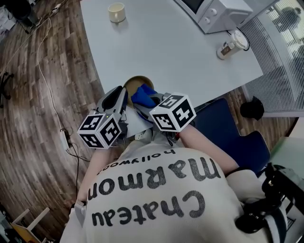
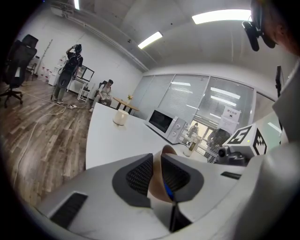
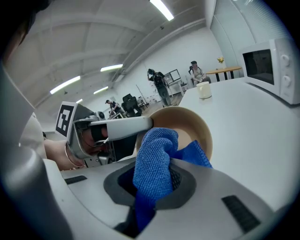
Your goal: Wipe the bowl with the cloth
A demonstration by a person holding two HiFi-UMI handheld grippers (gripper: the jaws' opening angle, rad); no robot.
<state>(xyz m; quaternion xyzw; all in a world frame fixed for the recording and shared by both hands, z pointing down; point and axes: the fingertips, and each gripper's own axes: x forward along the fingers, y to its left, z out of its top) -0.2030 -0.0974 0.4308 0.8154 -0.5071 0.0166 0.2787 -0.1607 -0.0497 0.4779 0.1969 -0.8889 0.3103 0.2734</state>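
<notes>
A tan bowl is held over the near edge of the white table. My left gripper is shut on the bowl's rim, its dark pads on either side of the wall. The right gripper view shows that bowl tilted toward the camera, with my right gripper shut on a blue cloth that bunches up against the bowl's inside. From the head view the blue cloth sits between the two marker cubes, close to the person's chest.
A cream mug stands far back on the table. A white microwave and a lidded cup sit at the right. A blue chair is at my right, cables run over the wooden floor at left.
</notes>
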